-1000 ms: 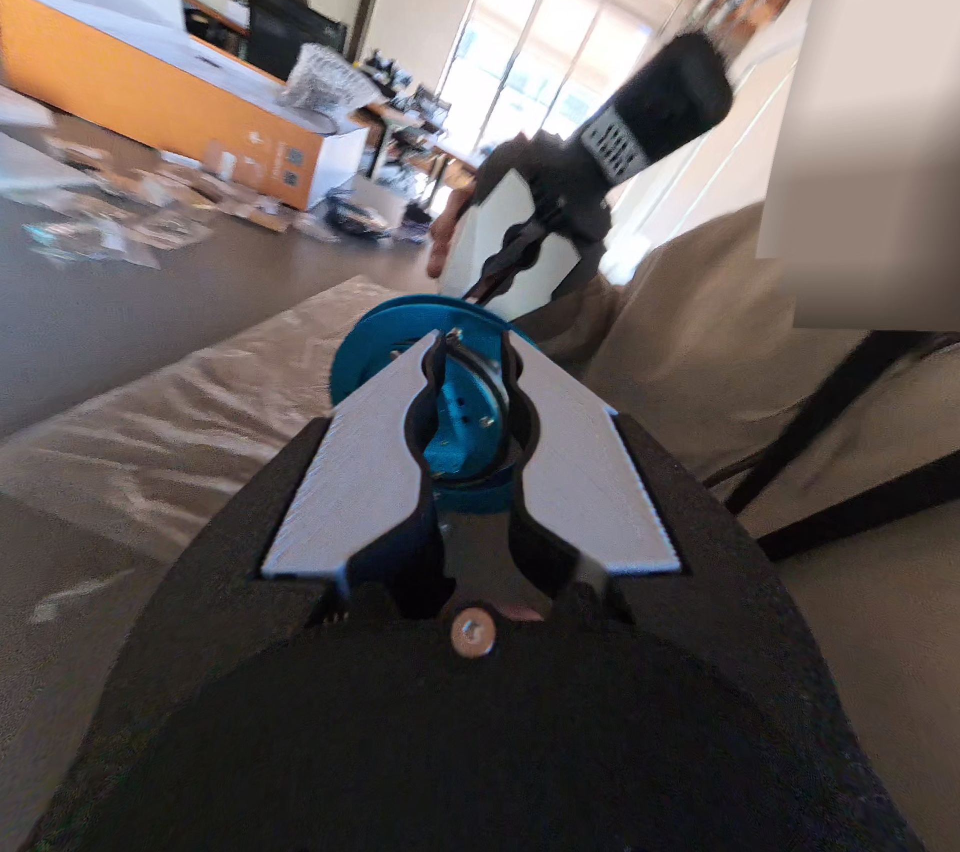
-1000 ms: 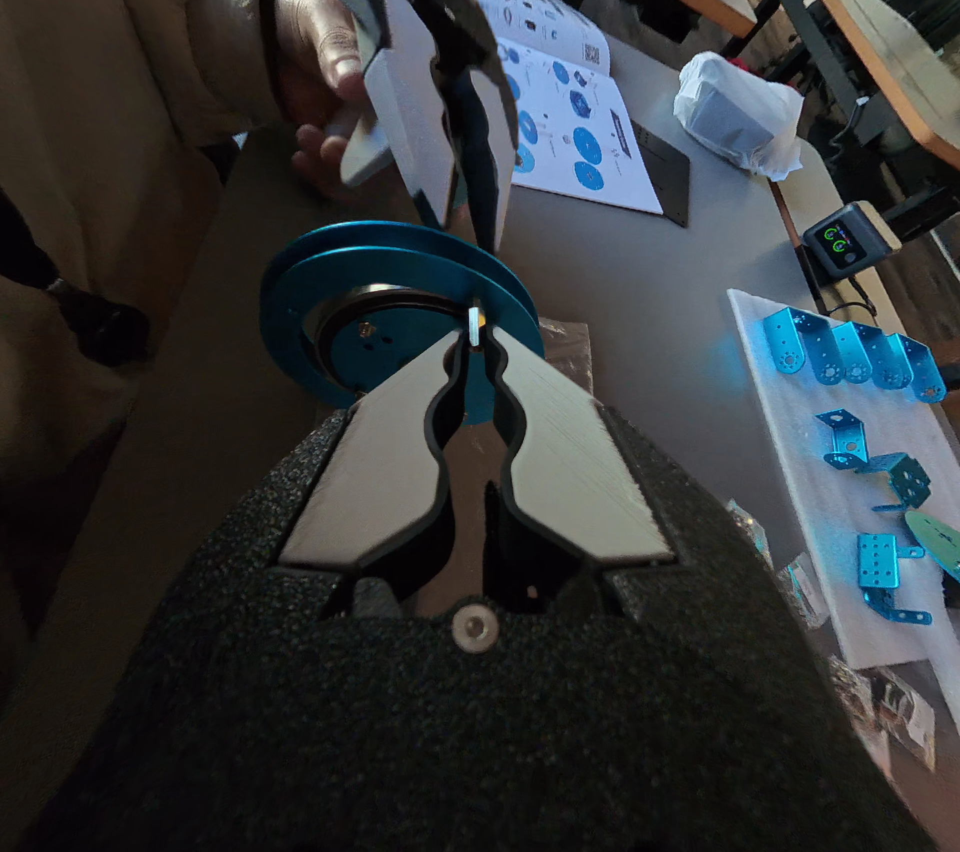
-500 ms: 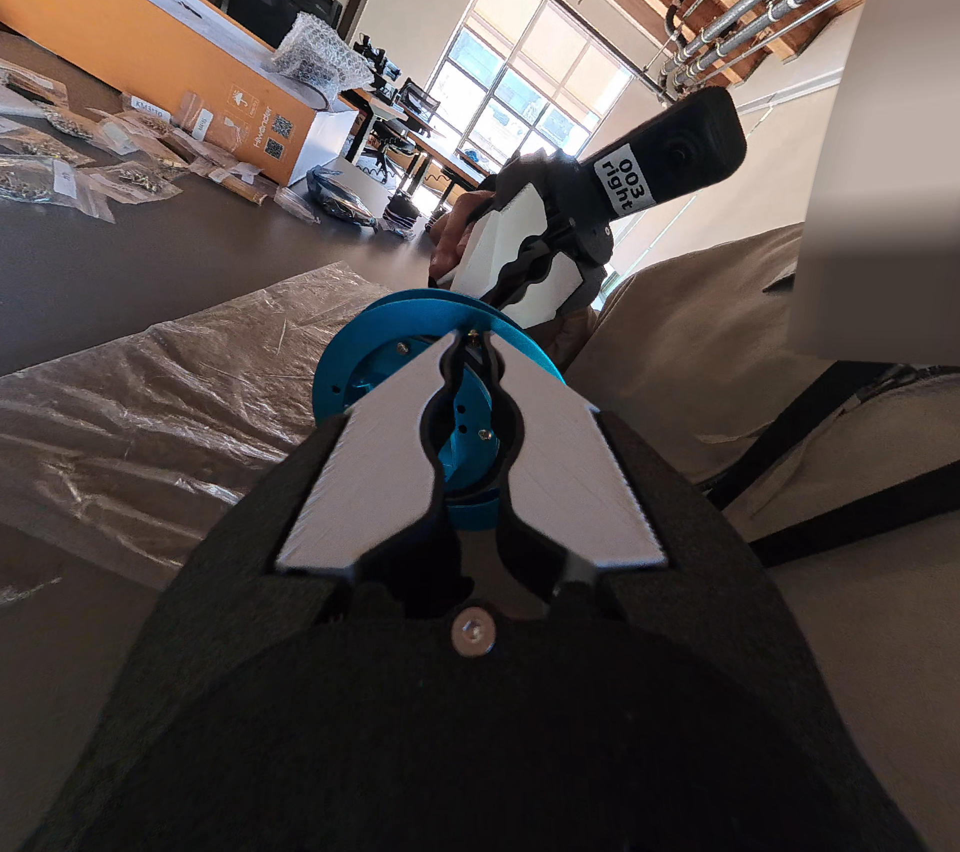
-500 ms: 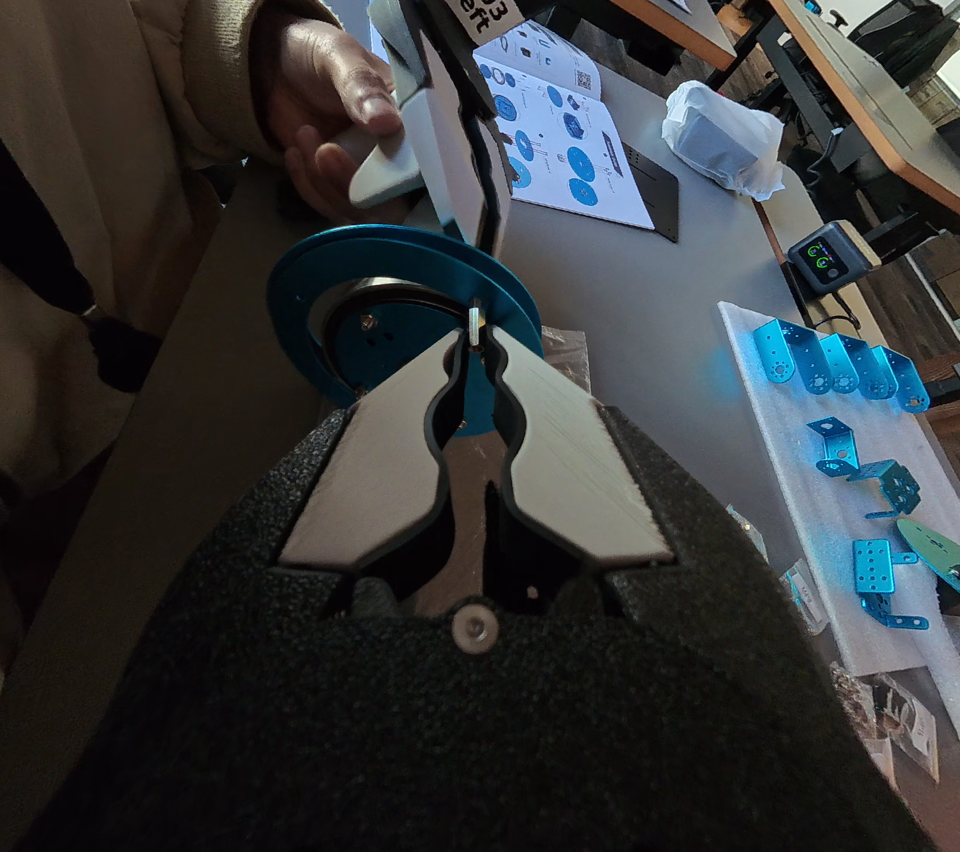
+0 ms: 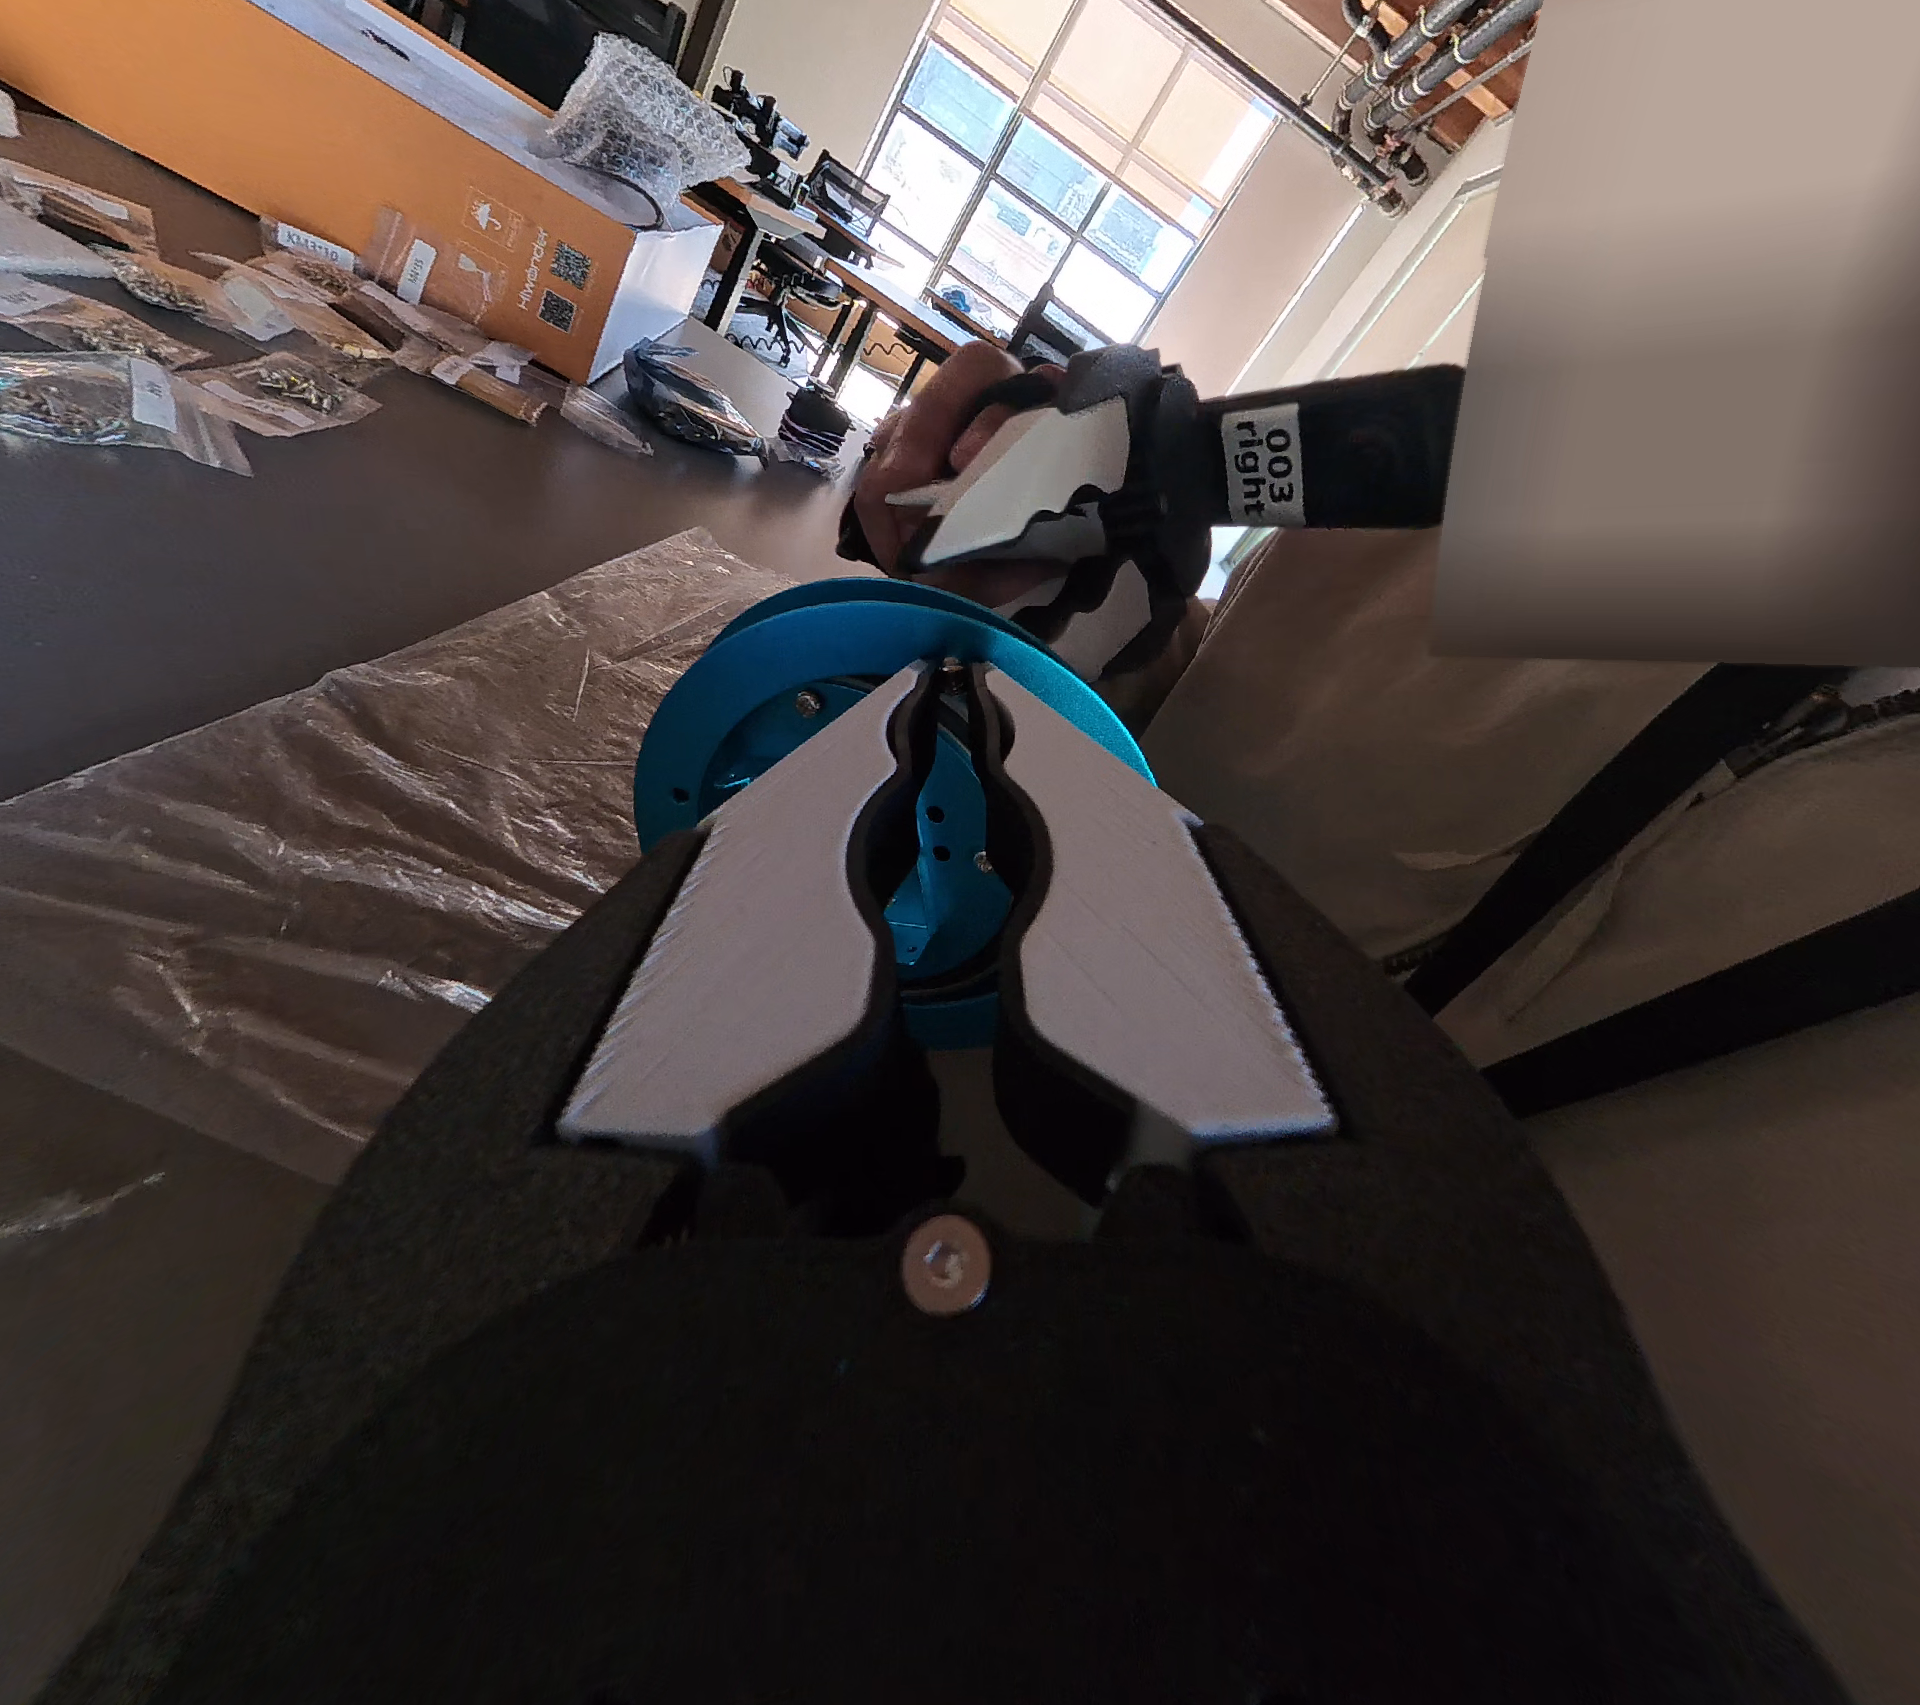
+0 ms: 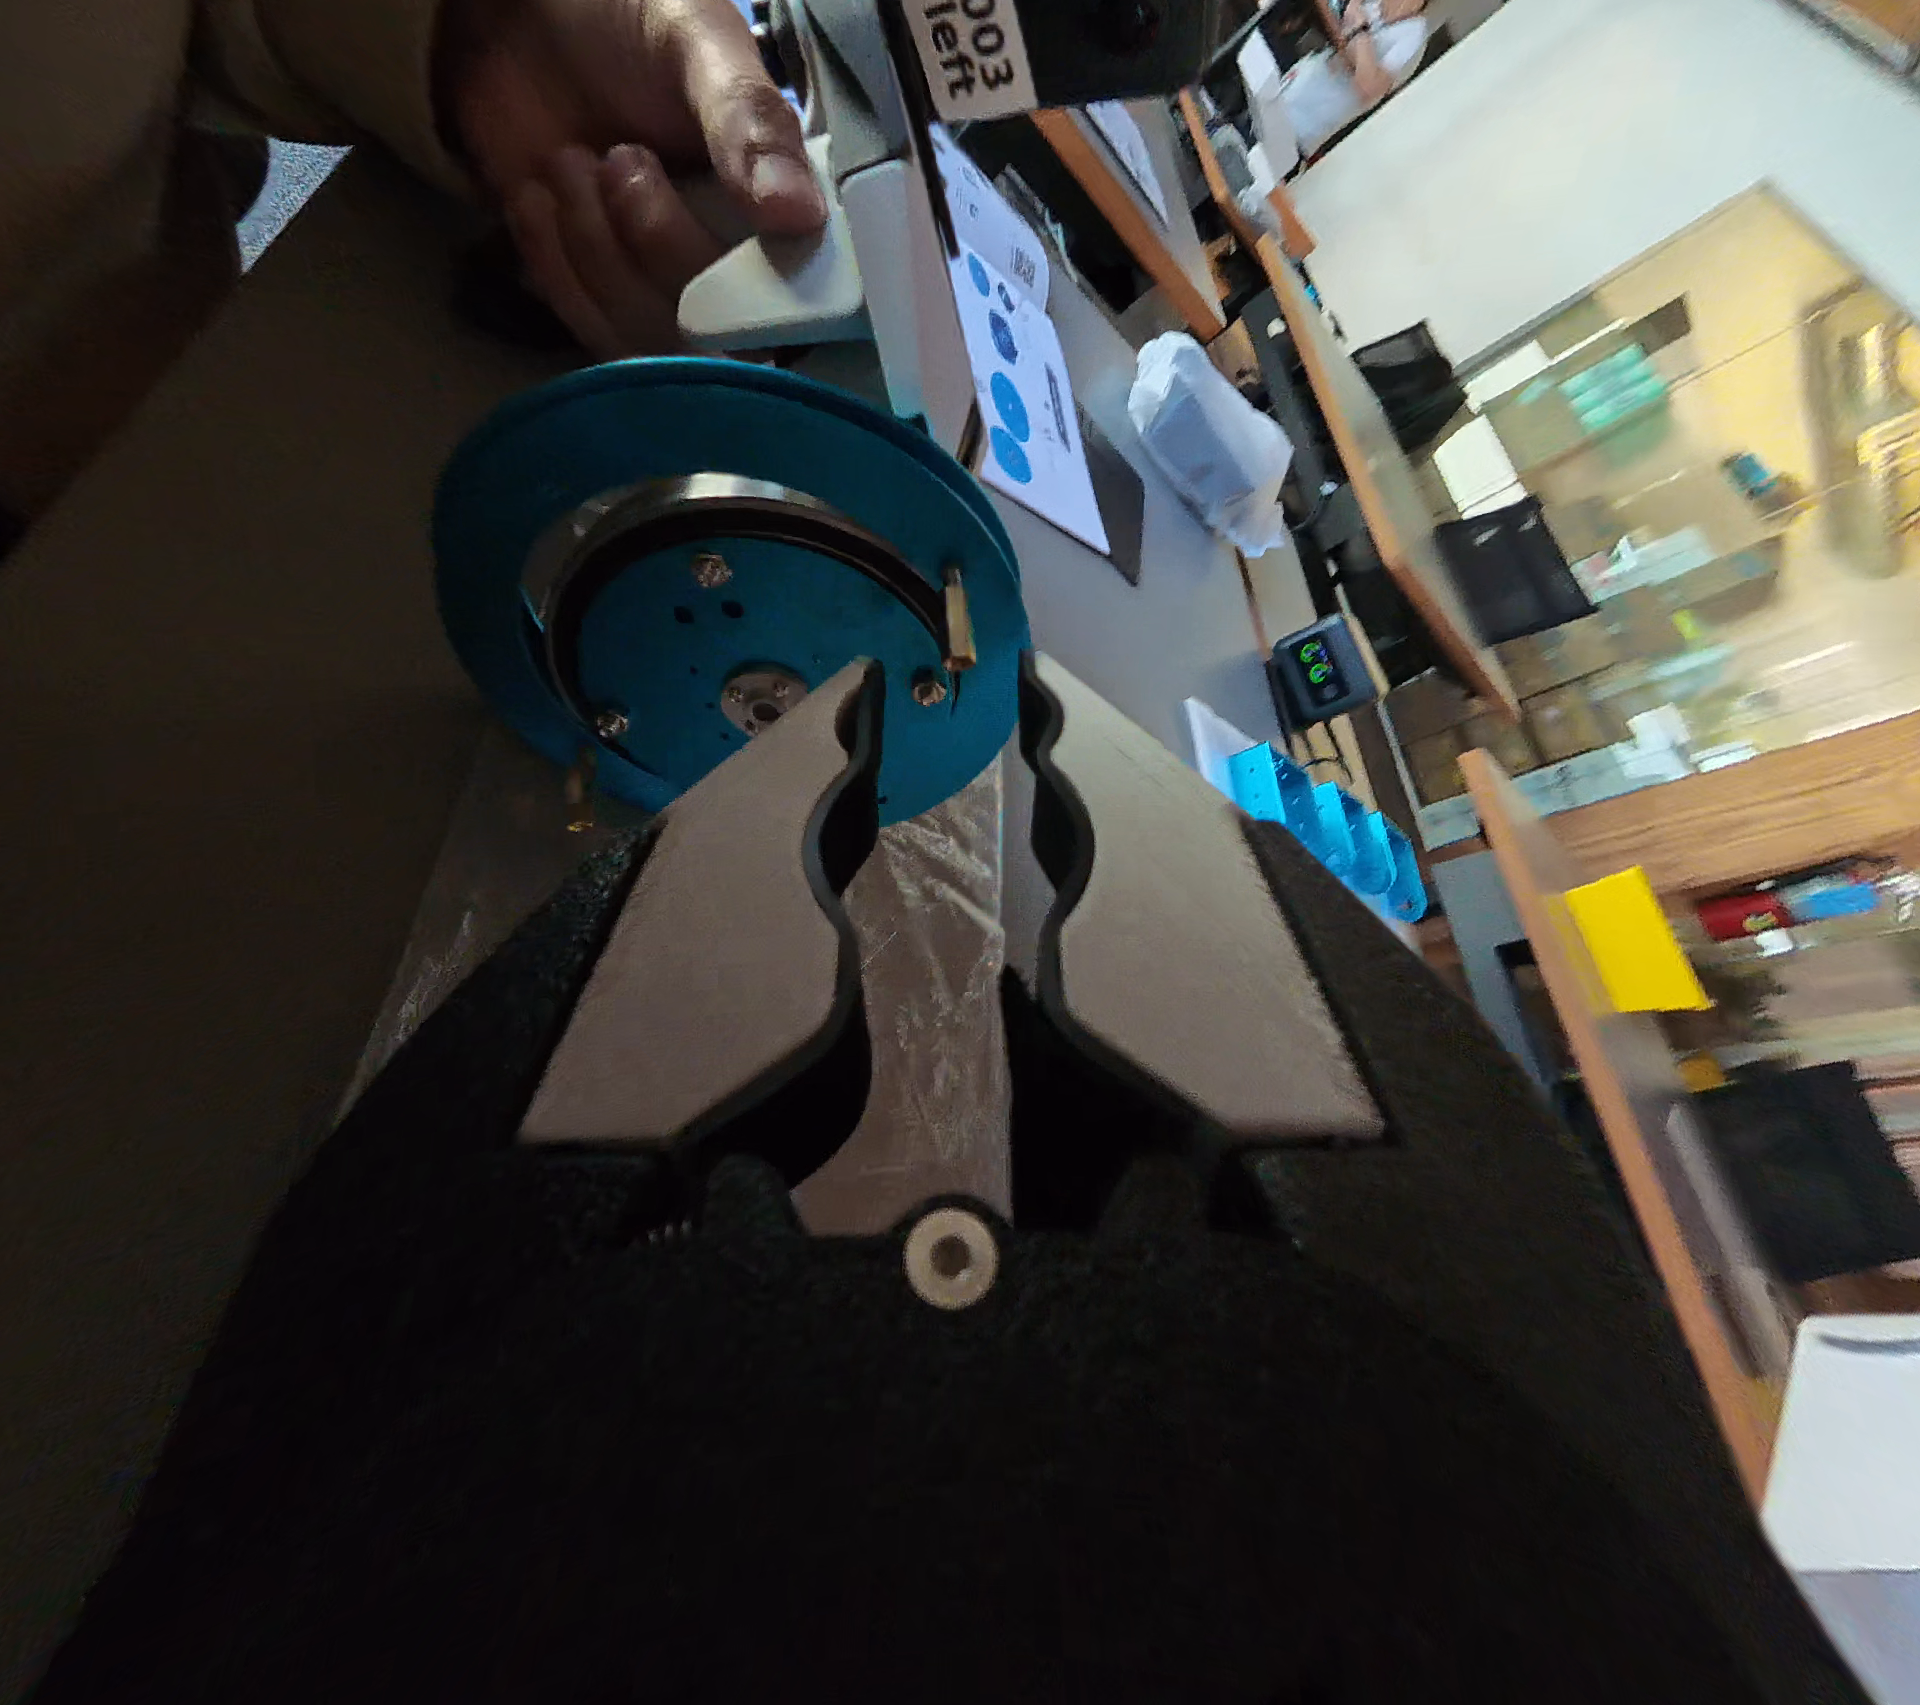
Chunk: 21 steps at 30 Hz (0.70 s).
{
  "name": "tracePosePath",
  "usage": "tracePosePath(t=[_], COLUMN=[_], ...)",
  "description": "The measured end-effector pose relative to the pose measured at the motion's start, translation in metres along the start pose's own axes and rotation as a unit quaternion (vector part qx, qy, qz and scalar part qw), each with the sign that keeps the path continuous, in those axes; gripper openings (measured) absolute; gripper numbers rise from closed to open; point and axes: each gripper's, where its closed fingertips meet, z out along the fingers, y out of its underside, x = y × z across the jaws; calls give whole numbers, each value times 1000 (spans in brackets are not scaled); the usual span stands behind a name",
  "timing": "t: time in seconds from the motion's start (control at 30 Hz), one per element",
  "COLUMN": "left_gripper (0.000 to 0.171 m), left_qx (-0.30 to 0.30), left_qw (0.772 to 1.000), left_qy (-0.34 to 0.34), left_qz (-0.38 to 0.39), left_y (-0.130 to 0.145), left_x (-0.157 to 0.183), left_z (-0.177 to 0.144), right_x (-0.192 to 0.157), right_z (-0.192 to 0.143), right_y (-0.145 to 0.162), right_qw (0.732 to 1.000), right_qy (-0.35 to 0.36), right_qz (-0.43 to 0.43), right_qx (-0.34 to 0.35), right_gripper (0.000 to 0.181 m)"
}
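Observation:
A blue round disc assembly (image 6: 665, 616) with a silver ring, small screws and a brass standoff (image 6: 958, 616) is held on edge above the table. My left gripper (image 5: 951, 673) is shut on the disc's rim (image 5: 727, 720). In the right wrist view it (image 6: 909, 398) grips the disc's far edge, with a hand on its handle. My right gripper (image 6: 948, 666) is open, and the disc's near rim lies between its spread fingertips. In the left wrist view the right gripper (image 5: 956, 559) stands just behind the disc, jaws apart.
A clear plastic bag (image 5: 312, 824) lies on the grey table under the disc. Small bags of screws (image 5: 156, 367) and an orange box (image 5: 312, 128) are at the left. An open booklet (image 6: 1018, 429), a white wrapped bundle (image 6: 1195, 429) and a foam tray of blue brackets (image 6: 1309, 824) lie beyond. My left and right fingertips are right by each other.
My right gripper has opened and let go of the disc's rim, and its view has swung. My left gripper keeps its hold on the disc.

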Motion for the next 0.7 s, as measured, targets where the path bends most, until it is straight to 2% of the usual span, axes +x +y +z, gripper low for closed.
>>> tracePosePath(t=[0.17,0.33,0.53,0.7], left_gripper=[3,3,3,3], left_qx=[1,2,1,-6], left_qw=[1000,1000,1000,999], left_qy=[-1,-2,-8,-12], left_qz=[-6,-4,12,43], left_y=[0,0,-1,1], left_x=[-1,-1,0,4], left_z=[0,0,0,1], right_x=[0,3,2,-2], right_z=[2,3,3,0], right_y=[-4,-3,-3,-5], right_qw=[997,994,998,997], right_qy=[40,64,31,-44], right_qz=[-66,-91,-49,52], right_qx=[4,2,-8,-26], right_gripper=[24,7,5,5])
